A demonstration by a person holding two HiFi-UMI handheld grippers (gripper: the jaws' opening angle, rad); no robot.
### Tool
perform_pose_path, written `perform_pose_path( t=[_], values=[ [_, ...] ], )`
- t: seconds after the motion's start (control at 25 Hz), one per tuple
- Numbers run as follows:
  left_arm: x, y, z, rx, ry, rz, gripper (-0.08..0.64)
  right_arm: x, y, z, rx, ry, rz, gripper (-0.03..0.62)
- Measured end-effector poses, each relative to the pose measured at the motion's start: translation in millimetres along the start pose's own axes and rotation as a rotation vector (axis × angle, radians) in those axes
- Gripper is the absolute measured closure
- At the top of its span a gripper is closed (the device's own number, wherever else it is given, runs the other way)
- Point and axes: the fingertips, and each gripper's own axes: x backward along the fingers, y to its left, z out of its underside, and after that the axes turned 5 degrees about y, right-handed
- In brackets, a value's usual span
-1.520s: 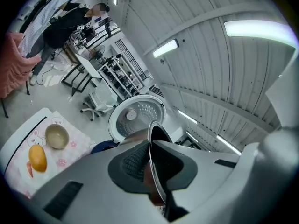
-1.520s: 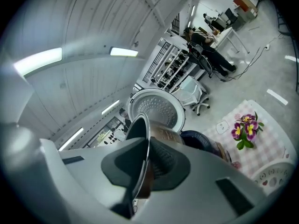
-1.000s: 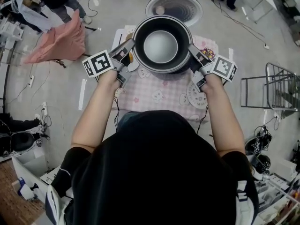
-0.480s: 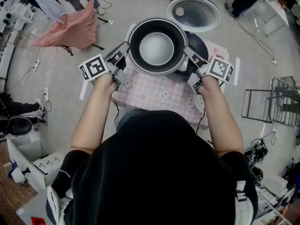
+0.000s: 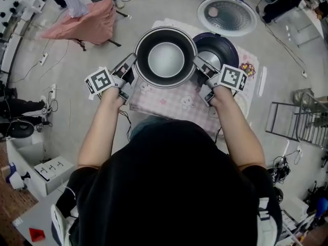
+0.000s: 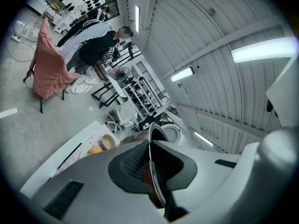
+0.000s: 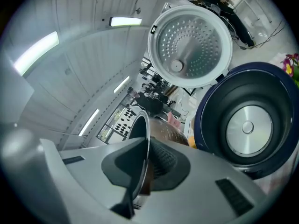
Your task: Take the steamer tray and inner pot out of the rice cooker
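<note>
Plainly, the inner pot [image 5: 165,59] is out of the rice cooker [image 5: 225,44]. It is a round, deep vessel with a dark inner wall, a pale grey bottom and a thin bright rim. In the gripper views its outer wall shows coppery brown.

In the head view the pot sits just left of the cooker's dark blue body, over the pink checked cloth [image 5: 177,100] on the counter [image 5: 254,81]. The left tongs [image 5: 132,61] grip the rim on the side away from the cooker. The right tongs [image 5: 199,63] grip the side next to the cooker. Each pair is pressed together on the thin rim, which runs edge-on between its ribbed pads.

The head view gives the whole layout from above but not the contact at the pads. The left gripper view shows the rim [image 6: 154,139] clamped in the left tongs [image 6: 150,174]. Beyond it are a small bowl [image 6: 107,142] and something orange on the counter, which the head view does not show. The right gripper view shows the pot wall [image 7: 166,133] in the right tongs [image 7: 142,171]. It also looks into the empty cooker [image 7: 211,125], where the round metal heating plate [image 7: 248,127] lies at the bottom. The cooker's open lid [image 7: 190,43], white and dotted with holes, stands behind.
</note>
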Motion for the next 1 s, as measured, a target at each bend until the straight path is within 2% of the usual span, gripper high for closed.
perform_pose_path(
  t=[0.32,0.48,0.56,1.0],
  values=[
    [34.2,48.1,24.3,0.039,0.012,-0.042,0.525,-23.7,-16.3,55.7,-0.042,0.092,0.031,0.561],
    [49.1,73.3,44.3,0.117,0.031,-0.09,0.525,-32.6,-28.4,83.6,-0.063,0.136,0.053,0.561],
    [52.2,85.5,52.2,0.125,0.042,-0.094,0.525,-35.7,-37.9,95.6,-0.085,0.159,0.062,0.561],
    [51.2,133.1,95.8,0.198,0.105,-0.154,0.525,-38.3,-85.3,138.2,-0.165,0.222,0.111,0.56]
  ],
)
